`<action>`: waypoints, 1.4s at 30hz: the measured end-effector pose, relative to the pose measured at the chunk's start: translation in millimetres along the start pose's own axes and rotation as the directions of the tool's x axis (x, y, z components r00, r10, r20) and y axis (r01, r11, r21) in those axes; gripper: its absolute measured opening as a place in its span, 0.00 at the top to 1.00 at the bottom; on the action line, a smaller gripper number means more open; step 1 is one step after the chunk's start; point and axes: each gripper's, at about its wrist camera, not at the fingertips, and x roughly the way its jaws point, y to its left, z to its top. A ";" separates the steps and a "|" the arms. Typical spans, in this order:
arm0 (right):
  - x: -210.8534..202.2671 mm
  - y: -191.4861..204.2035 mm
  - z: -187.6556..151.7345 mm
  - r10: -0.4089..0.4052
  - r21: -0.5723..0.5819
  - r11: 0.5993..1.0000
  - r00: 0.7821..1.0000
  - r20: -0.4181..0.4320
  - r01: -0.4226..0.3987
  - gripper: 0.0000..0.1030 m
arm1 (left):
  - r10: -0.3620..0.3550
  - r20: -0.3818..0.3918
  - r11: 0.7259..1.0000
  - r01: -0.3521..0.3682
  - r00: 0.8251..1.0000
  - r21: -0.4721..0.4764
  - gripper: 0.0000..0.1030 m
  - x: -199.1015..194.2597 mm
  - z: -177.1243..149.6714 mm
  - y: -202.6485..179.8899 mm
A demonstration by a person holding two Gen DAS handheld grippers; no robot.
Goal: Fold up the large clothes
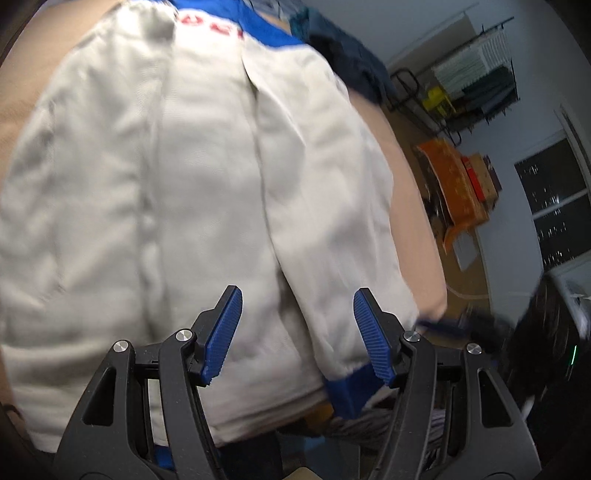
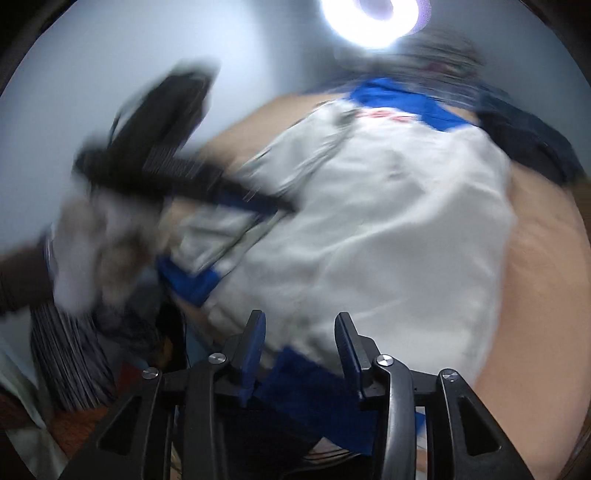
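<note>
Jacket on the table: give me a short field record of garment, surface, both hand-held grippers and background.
garment: white jacket with blue trim, lying spread out, red lettering near the collar
surface: tan table
left hand-held gripper: open above the jacket, nothing between the pads
right hand-held gripper: open over the blue hem, pads not pressing it
background: dark garment beyond the collar
image quality: right wrist view blurred

Both wrist cameras are looking steeply down along their gripper fingers, close over the white garment [image 1: 207,177] lying on the tan surface [image 1: 413,192]. The left view is also taking in the room to its right; the right view is also catching the ceiling lamp [image 2: 373,18]. Both are sharing the garment's blue collar [image 2: 402,103].
</note>
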 end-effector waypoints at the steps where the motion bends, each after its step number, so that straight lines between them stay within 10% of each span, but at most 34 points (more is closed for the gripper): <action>1: -3.7 -15.9 1.6 -0.003 0.054 0.999 1.000 0.010 0.003 0.61 | -0.008 -0.021 1.000 0.008 1.000 0.001 0.38 5.9 -3.7 -2.4; 7: 6.2 -90.1 -11.4 0.025 0.304 0.953 1.000 -0.016 -0.019 0.58 | -0.027 -0.130 0.999 0.029 0.991 0.018 0.38 36.4 -24.3 -13.9; 16: 21.0 -147.1 18.0 0.070 0.438 0.894 0.996 0.063 -0.091 0.58 | 0.066 -0.138 0.993 -0.051 0.988 0.108 0.75 50.6 -34.7 -24.6; 29: 53.0 -260.3 126.9 -0.038 0.548 0.834 0.982 0.186 -0.071 0.58 | 0.101 -0.111 0.982 -0.081 0.989 0.169 0.82 58.9 -51.2 -38.4; 42: 141.9 -334.3 170.3 0.114 0.632 0.722 0.950 0.292 -0.281 0.49 | 0.100 -0.124 0.975 -0.072 0.987 0.211 0.84 63.6 -50.0 -37.1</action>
